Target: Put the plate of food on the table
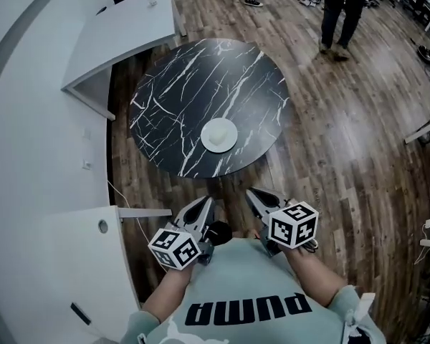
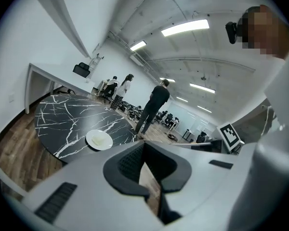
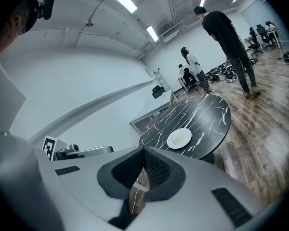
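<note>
Listing, head view: round black white-veined marble table (image 1: 193,99) on brown wood-plank floor (image 1: 344,142); white plate of pale food (image 1: 219,135) resting on the table's near part; white curved counter (image 1: 36,120) left of the table; standing person (image 1: 342,13) beyond the table; left gripper (image 1: 206,203) and right gripper (image 1: 252,192) short of the table, well apart from the plate. Left gripper view: jaws closed together, nothing between them; plate on the table's near side. Right gripper view: jaws likewise together, empty; plate on the table.
</note>
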Demonstrator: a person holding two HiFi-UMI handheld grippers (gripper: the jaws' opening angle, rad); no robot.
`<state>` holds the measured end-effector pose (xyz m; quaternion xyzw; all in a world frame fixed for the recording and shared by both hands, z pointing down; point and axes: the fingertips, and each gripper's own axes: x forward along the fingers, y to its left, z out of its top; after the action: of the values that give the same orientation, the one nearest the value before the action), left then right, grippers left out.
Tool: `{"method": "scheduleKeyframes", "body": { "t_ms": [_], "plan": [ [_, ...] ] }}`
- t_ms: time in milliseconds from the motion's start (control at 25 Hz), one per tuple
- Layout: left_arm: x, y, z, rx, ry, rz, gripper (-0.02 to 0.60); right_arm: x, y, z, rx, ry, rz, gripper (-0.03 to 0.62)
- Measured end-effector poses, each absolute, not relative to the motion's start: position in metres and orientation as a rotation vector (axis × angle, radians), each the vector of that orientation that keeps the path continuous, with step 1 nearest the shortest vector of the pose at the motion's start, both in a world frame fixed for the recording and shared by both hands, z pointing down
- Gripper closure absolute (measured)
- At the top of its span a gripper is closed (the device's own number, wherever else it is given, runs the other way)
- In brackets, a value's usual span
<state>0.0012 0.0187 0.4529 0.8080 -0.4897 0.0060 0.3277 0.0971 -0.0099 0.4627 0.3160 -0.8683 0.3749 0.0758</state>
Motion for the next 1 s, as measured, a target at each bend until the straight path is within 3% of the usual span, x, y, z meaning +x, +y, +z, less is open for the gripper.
{"method": "scheduleKeyframes", "body": {
  "t_ms": [520, 1000],
  "plan": [
    [0.01, 0.07, 0.429, 2.198, -1.4, 0.093, 0.575, 0.108, 0.037, 0.448, 0.929, -2.665, 1.088, 0.585],
    [-0.048, 0.107, 0.432, 2.178, -1.384, 0.022, 0.575, 0.064, 0.077, 0.439, 1.046, -2.623, 1.021, 0.585]
  ]
}}
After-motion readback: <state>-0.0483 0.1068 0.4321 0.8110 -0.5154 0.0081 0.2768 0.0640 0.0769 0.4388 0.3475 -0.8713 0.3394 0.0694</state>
